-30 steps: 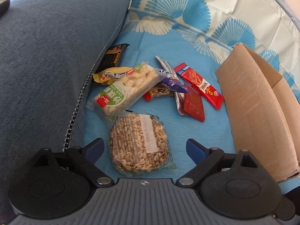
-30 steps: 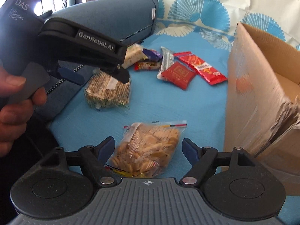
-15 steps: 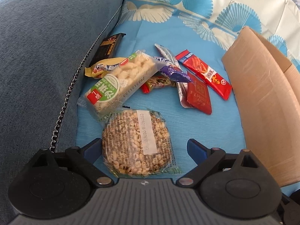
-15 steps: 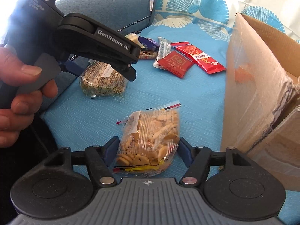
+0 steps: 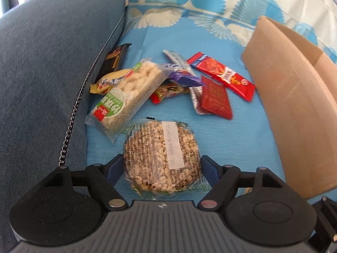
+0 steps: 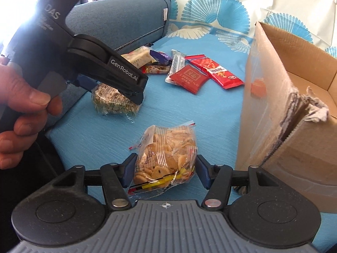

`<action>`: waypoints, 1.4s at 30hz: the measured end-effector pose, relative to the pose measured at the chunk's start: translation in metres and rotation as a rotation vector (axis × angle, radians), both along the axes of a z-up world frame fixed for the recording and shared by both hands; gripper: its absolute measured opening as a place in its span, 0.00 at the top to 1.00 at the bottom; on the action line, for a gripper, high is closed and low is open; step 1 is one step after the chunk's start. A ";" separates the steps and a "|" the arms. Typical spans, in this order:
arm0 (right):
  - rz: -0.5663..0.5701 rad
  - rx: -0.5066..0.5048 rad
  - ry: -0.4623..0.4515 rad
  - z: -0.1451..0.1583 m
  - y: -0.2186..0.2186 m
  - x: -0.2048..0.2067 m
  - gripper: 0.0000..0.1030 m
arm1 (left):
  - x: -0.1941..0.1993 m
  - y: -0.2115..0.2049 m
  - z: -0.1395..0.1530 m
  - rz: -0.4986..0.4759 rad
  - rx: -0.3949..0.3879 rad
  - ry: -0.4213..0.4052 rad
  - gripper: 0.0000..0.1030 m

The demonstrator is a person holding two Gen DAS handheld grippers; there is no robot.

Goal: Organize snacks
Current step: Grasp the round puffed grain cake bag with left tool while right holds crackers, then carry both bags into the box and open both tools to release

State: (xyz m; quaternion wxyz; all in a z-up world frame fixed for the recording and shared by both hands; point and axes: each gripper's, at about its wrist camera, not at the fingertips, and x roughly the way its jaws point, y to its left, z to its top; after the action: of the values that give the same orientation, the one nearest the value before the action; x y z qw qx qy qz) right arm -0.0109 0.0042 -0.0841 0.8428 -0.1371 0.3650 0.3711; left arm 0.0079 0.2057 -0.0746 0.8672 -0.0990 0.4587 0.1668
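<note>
My left gripper (image 5: 161,167) is shut on a round puffed-grain cake in clear wrap (image 5: 161,156), held just above the blue cloth. It also shows in the right wrist view (image 6: 114,100) under the left gripper (image 6: 118,84). My right gripper (image 6: 165,171) is shut on a clear bag of small biscuits (image 6: 166,154), which bulges between the blue pads. A pile of snacks lies beyond: a white rice-cracker pack (image 5: 128,94), red packets (image 5: 221,76), a purple wrapper (image 5: 183,78).
An open cardboard box (image 6: 284,97) stands on the right; it also shows in the left wrist view (image 5: 294,97). A blue sofa arm (image 5: 42,73) rises on the left. A patterned cloth (image 5: 189,10) covers the back.
Both grippers moved forward around their snacks and closed. The left jaws now squeeze the grain cake; the right jaws squeeze the biscuit bag, which has crumpled and lifted.
</note>
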 end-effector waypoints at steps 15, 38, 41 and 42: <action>0.034 -0.028 0.008 -0.003 0.007 -0.002 0.34 | -0.018 -0.005 0.000 0.010 -0.116 0.092 0.17; 0.013 0.015 -0.101 0.018 -0.008 -0.014 0.50 | -0.041 -0.029 0.027 -0.063 0.017 -0.105 0.20; 0.012 0.050 -0.116 0.031 -0.013 -0.017 0.50 | -0.058 -0.028 0.041 -0.038 0.021 -0.225 0.20; 0.014 0.066 -0.129 0.035 -0.014 -0.019 0.50 | -0.062 -0.028 0.044 -0.032 0.023 -0.250 0.20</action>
State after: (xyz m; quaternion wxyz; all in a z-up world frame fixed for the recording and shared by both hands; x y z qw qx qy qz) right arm -0.0301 -0.0103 -0.0486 0.8659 -0.1355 0.2968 0.3791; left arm -0.0546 0.1778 -0.0304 0.9212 -0.1018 0.3465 0.1445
